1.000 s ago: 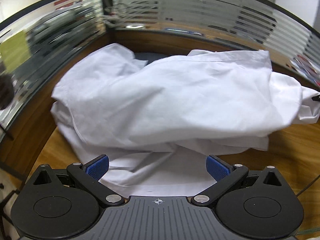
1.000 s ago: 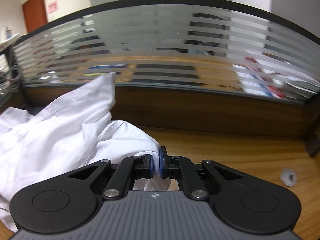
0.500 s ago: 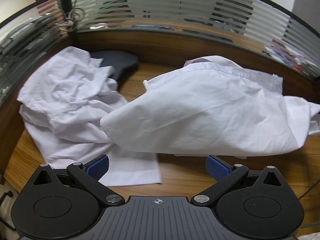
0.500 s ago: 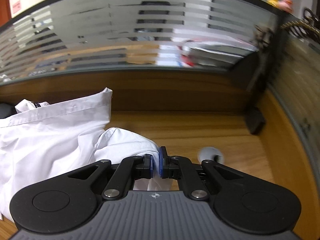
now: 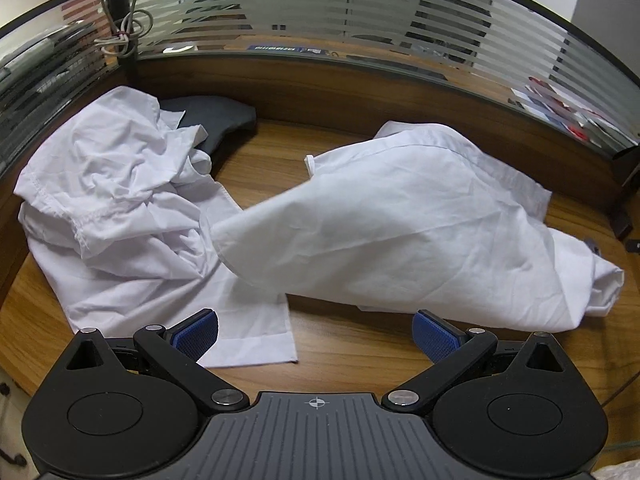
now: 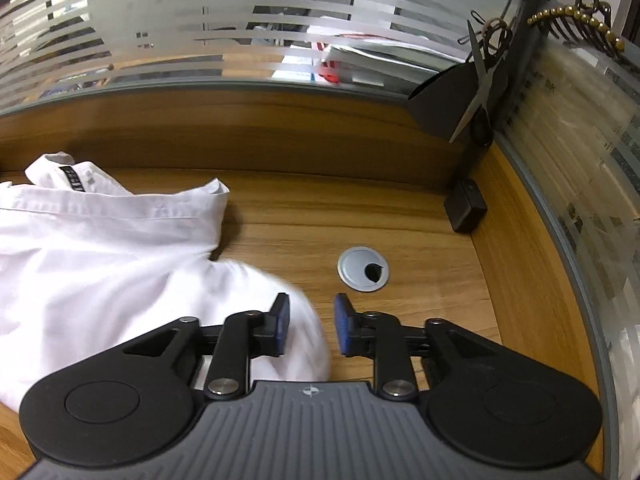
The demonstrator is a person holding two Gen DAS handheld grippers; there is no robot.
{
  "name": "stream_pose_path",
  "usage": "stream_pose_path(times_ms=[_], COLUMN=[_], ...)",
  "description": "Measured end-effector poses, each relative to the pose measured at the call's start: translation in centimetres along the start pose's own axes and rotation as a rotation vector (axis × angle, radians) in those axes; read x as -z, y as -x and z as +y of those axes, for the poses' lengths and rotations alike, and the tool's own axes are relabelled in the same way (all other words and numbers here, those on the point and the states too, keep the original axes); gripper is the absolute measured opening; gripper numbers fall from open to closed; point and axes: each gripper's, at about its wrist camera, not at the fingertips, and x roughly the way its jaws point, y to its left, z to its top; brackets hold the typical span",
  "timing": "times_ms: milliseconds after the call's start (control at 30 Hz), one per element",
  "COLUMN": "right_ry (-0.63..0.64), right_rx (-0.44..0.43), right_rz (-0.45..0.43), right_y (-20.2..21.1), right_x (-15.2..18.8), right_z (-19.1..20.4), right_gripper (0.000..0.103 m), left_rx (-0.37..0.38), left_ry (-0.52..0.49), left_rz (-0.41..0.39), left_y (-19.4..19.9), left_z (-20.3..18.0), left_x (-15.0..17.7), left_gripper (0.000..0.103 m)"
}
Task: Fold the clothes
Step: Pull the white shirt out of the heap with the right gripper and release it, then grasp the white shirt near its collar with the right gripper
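A white shirt (image 5: 400, 232) lies spread across the right half of the wooden desk (image 5: 352, 344), its near fold blurred. In the right wrist view the same white shirt (image 6: 92, 264) shows its collar and a dark label at the far left. A second crumpled white garment (image 5: 120, 208) sits in a heap at the left. My left gripper (image 5: 316, 334) is open above the desk, between the two garments, holding nothing. My right gripper (image 6: 311, 322) is open, and a blurred fold of the shirt lies between and below its blue pads (image 6: 282, 322).
A dark grey garment (image 5: 216, 120) lies behind the crumpled heap. A round grey cable grommet (image 6: 363, 269) sits in the desk, right of the shirt. A black box (image 6: 466, 206) and hanging scissors (image 6: 478, 88) are at the right partition. Frosted glass partitions (image 5: 320, 20) ring the desk.
My right gripper has opened and let go of the white shirt after dragging it to the right. The shirt has come off the crumpled heap and settled lower on the desk.
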Motion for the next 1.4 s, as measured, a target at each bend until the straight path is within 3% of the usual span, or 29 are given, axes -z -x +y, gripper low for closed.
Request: stream_pose_path(times_ms=[200, 433, 633, 1033, 1300, 1400], right_ry=[0.009, 0.029, 0.016, 0.021, 0.041, 0.046], right_rx=[-0.040, -0.119, -0.173, -0.206, -0.112, -0.067], right_rz=[-0.005, -0.017, -0.017, 0.003, 0.005, -0.016], right_y=[1.4, 2.8, 3.5, 2.6, 0.7, 0.5], right_x=[0.0, -0.6, -1.4, -0.9, 0.2, 0.6], right_z=[4.6, 12.7, 20.3, 35.2, 39.5, 39.9], right_gripper=[0.036, 0.050, 0.076, 0.099, 0.100, 0.088], left_rx=[0.001, 0.008, 0.043, 0.100, 0.116, 0.121], left_ry=[-0.062, -0.105, -0.133, -0.212, -0.257, -0.265], left_rz=[-0.009, -0.006, -0.005, -0.014, -0.013, -0.013], left_y=[-0.7, -1.6, -2.0, -2.9, -3.3, -3.6], left_z=[2.9, 6.9, 10.8, 17.6, 20.6, 21.4], left_x=[-1.1, -2.4, -3.9, -6.3, -7.1, -7.5], left_gripper=[0.103, 0.103, 0.103, 0.103, 0.103, 0.103])
